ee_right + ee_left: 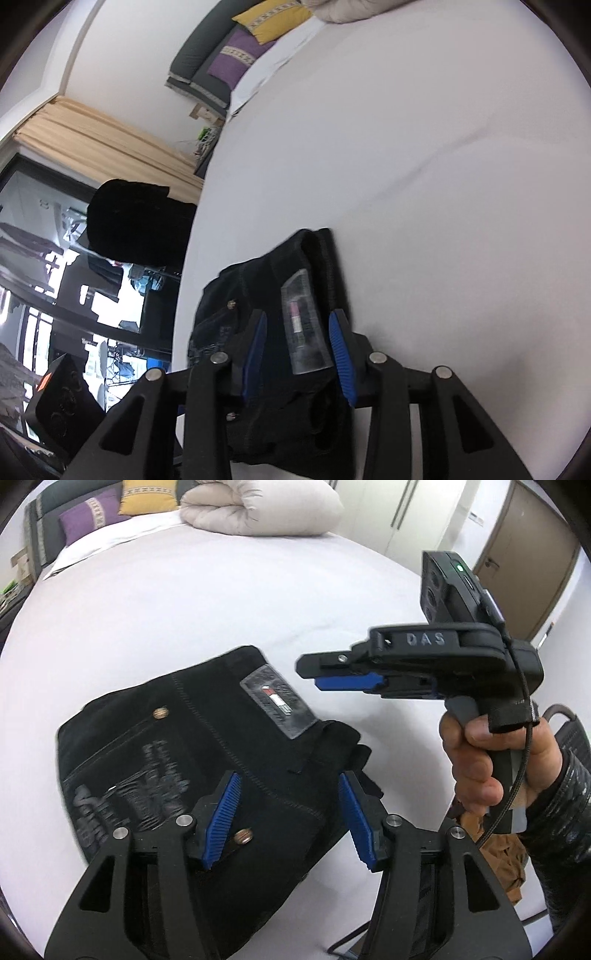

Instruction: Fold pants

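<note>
the black pants (207,760) lie folded on the white bed (184,620). left gripper (288,819) and right gripper (297,354) hover part open, holding nothing (lift straight clear, don't snag cloth).

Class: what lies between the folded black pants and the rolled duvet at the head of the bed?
Only bare white sheet between pants and duvet, in the left wrist view.

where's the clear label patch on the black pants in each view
Left wrist: the label patch sits centre, on the folded pants, above the left gripper.
Right wrist: the patch sits low centre, between the right gripper's blue pads.
Shared landmark: the purple pillow at the bed's head.
</note>
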Demonstrator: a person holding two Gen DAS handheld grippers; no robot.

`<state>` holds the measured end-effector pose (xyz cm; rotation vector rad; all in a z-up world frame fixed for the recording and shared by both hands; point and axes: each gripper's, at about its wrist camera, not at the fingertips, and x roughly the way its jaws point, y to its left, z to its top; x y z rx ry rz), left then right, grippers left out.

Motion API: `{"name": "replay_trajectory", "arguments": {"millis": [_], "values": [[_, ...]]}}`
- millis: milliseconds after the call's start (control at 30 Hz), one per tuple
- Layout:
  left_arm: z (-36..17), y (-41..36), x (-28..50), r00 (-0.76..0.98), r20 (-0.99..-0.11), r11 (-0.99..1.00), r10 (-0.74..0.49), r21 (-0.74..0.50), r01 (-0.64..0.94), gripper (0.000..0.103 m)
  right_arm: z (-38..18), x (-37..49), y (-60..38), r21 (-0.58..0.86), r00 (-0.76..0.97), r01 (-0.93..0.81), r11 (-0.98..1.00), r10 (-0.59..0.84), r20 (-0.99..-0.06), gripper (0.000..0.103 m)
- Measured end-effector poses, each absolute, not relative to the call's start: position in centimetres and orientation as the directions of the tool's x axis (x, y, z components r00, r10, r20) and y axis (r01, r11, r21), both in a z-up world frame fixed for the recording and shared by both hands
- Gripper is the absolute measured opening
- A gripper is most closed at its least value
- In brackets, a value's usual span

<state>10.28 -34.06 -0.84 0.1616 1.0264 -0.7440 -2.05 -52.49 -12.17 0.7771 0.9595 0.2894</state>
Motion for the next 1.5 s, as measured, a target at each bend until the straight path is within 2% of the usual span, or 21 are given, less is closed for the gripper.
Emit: {"name": "replay_trajectory", "arguments": {"millis": [167, 267, 300, 367, 467, 533, 633, 733, 800, 867, 933, 1000, 1033, 1067, 1133, 1233, 1333, 1367, 1500], "values": [[-2.2, -28.3, 11.2, 0.349, -0.807, 0.810, -0.476, -0.247, 0.533, 0.054, -11.9, -2.8, -49.6, 0.707, 0.535, 0.046, 0.706, 0.580, -0.614, 0.039], [-4.1, -26.5, 11.8, 0.339, -0.833, 0.838, -0.437, -0.241, 0.489, 0.055, -13.8, -3.6, -48.2, 0.699, 0.487, 0.058, 0.712, 0.591, -0.643, 0.038], [-4.9, -26.1, 11.7, 0.323, -0.839, 0.836, -0.438, -0.249, 0.488, 0.055, -14.5, -4.1, -48.0, 0.702, 0.481, 0.063, 0.710, 0.594, -0.645, 0.034], [-6.1, -25.8, 10.9, 0.314, -0.850, 0.834, -0.422, -0.230, 0.501, 0.055, -15.3, -5.6, -48.1, 0.712, 0.494, 0.074, 0.698, 0.595, -0.634, 0.016], [-6.9, -25.7, 9.3, 0.336, -0.841, 0.818, -0.424, -0.196, 0.541, 0.055, -16.0, -7.2, -48.4, 0.725, 0.507, 0.080, 0.684, 0.598, -0.620, 0.004], [-6.7, -25.5, 8.7, 0.338, -0.835, 0.809, -0.435, -0.197, 0.553, 0.055, -16.4, -8.2, -48.4, 0.721, 0.513, 0.076, 0.689, 0.593, -0.621, 0.000], [-6.1, -24.7, 8.1, 0.322, -0.816, 0.789, -0.480, -0.241, 0.565, 0.055, -16.8, -9.5, -48.6, 0.741, 0.522, 0.065, 0.668, 0.610, -0.595, 0.000], [-5.1, -22.5, 8.1, 0.361, -0.773, 0.781, -0.522, -0.262, 0.568, 0.057, -16.4, -10.4, -48.5, 0.725, 0.517, 0.051, 0.687, 0.603, -0.608, 0.000], [-4.1, -21.0, 9.9, 0.427, -0.739, 0.810, -0.521, -0.270, 0.521, 0.063, -16.0, -10.6, -48.6, 0.715, 0.509, 0.047, 0.697, 0.599, -0.618, 0.003], [-3.6, -20.0, 13.4, 0.466, -0.719, 0.833, -0.516, -0.295, 0.468, 0.063, -15.0, -10.3, -48.8, 0.716, 0.514, 0.025, 0.697, 0.606, -0.608, 0.008], [-3.4, -19.7, 15.8, 0.488, -0.700, 0.838, -0.522, -0.317, 0.444, 0.063, -13.4, -9.8, -48.9, 0.735, 0.545, -0.023, 0.678, 0.625, -0.559, 0.008], [-4.7, -20.4, 18.2, 0.460, -0.726, 0.845, -0.510, -0.325, 0.424, 0.063, -11.4, -8.8, -49.4, 0.752, 0.584, -0.064, 0.656, 0.636, -0.504, 0.009], [-6.0, -20.9, 18.8, 0.425, -0.758, 0.850, -0.495, -0.322, 0.417, 0.063, -10.5, -8.2, -49.9, 0.760, 0.606, -0.078, 0.646, 0.635, -0.478, 0.023], [-7.4, -21.3, 18.8, 0.389, -0.789, 0.856, -0.476, -0.314, 0.410, 0.063, -9.9, -7.6, -50.4, 0.754, 0.624, -0.074, 0.653, 0.620, -0.476, 0.047], [-8.6, -21.7, 17.7, 0.414, -0.795, 0.866, -0.444, -0.262, 0.426, 0.063, -9.4, -6.3, -51.1, 0.726, 0.644, -0.042, 0.687, 0.573, -0.506, 0.066], [-9.0, -21.0, 14.7, 0.414, -0.806, 0.864, -0.424, -0.223, 0.452, 0.066, -9.5, -4.3, -52.0, 0.703, 0.635, -0.018, 0.711, 0.551, -0.542, 0.066], [-9.3, -18.9, 12.8, 0.359, -0.805, 0.845, -0.472, -0.298, 0.444, 0.069, -11.2, -1.6, -52.3, 0.681, 0.566, 0.016, 0.733, 0.554, -0.610, 0.066], [-9.1, -18.3, 12.6, 0.365, -0.799, 0.847, -0.478, -0.309, 0.433, 0.074, -12.0, -1.1, -52.3, 0.678, 0.540, 0.033, 0.735, 0.557, -0.631, 0.066], [-8.9, -16.8, 15.5, 0.374, -0.776, 0.854, -0.509, -0.401, 0.330, 0.075, -14.9, 1.5, -52.1, 0.680, 0.439, 0.073, 0.730, 0.589, -0.679, 0.066]]}}
